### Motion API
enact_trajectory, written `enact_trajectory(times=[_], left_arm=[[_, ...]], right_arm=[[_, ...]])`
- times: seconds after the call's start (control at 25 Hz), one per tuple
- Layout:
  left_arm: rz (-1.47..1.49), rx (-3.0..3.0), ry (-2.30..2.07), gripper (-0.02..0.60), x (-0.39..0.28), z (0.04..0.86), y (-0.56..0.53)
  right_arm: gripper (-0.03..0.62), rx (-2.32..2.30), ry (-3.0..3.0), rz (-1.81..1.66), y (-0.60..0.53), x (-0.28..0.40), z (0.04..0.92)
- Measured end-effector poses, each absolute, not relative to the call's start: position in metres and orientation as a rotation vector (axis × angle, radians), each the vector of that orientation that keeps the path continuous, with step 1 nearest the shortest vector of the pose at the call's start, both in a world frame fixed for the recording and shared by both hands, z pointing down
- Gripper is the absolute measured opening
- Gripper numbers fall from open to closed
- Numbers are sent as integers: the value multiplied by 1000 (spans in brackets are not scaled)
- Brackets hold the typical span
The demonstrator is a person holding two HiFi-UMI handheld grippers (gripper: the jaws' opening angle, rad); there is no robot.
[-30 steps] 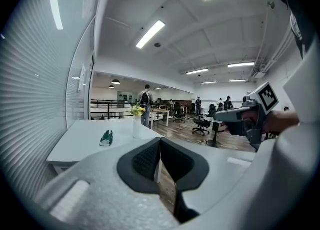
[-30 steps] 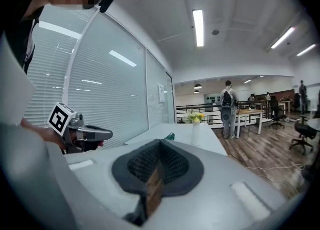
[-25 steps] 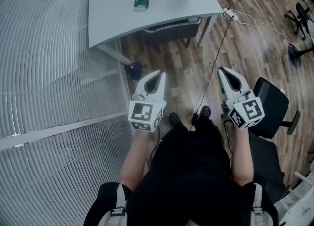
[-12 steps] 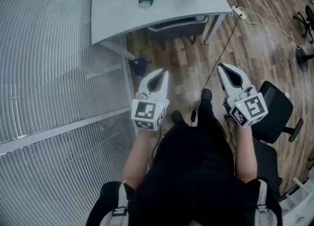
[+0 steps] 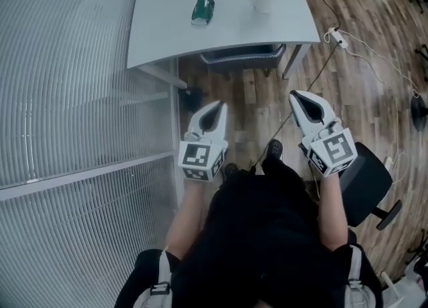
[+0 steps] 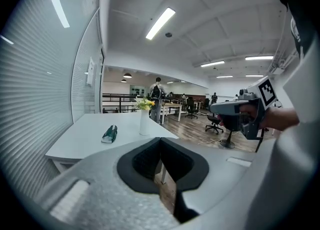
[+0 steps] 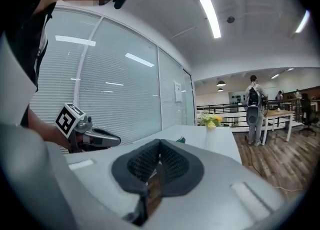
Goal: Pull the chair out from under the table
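Table (image 5: 221,26) nearer than before; chair (image 5: 244,55) mostly hidden beneath it; left claw (image 5: 214,105), right claw (image 5: 295,95) both closed, empty.

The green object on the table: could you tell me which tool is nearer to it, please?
Left. The left tool is short of the table, almost in line with the green object; the right tool sits farther off to the right.

Bright ceiling strip lights (image 6: 161,23), fisheye edges, blurred near foreground
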State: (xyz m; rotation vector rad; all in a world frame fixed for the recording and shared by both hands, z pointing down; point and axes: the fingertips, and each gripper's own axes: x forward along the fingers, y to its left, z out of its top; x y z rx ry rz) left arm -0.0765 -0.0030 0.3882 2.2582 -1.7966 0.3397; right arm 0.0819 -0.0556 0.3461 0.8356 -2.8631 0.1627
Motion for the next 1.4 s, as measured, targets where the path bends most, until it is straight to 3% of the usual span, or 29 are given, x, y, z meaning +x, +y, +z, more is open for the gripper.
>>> enact_trajectory(times=[0.56, 1.0, 1.4], left_arm=[[438, 2119, -1870, 11, -18, 413, -56], [439, 2120, -1806, 12, -59, 430, -81], [512, 2298, -1691, 14, -108, 436, -153]], right_arm=[[3, 699, -2860, 240, -122, 135, 379], [3, 668, -2788, 214, -143, 86, 399], [3, 676, -2545, -93, -184, 26, 412]])
